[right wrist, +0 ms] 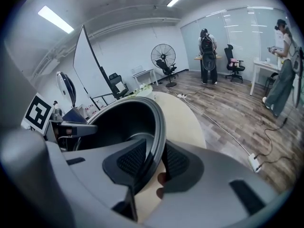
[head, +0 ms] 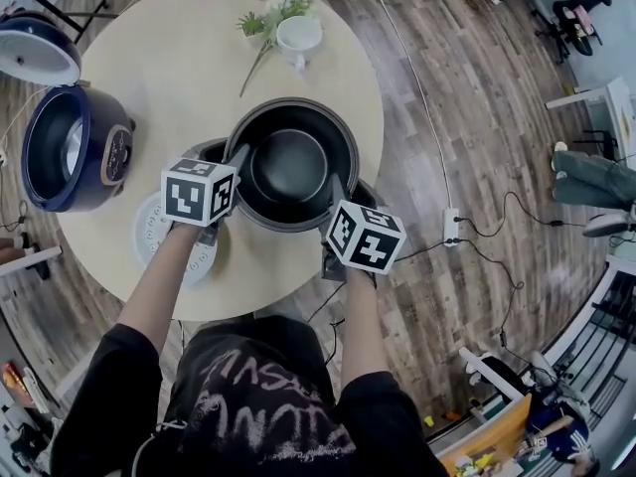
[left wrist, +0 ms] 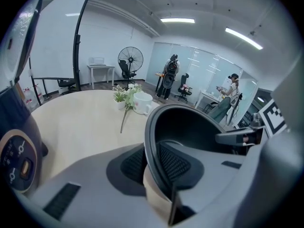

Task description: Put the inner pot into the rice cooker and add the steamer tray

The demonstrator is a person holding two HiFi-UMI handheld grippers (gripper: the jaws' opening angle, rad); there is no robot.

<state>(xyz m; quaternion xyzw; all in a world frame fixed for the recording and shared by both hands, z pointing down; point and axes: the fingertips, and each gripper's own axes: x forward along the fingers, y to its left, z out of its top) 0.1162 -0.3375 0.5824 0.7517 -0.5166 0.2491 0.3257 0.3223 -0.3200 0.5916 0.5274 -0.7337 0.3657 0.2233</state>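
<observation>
The dark inner pot stands on the round table in front of me. My left gripper is shut on its left rim, one pad inside and one outside. My right gripper is shut on the pot's near right rim in the same way. The blue rice cooker stands open at the table's left edge, its lid raised. A white steamer tray lies flat on the table, partly hidden under my left gripper's marker cube.
A white cup and a small green plant sit at the table's far side. A cable and power strip run over the wood floor to the right. People and office chairs are far off in both gripper views.
</observation>
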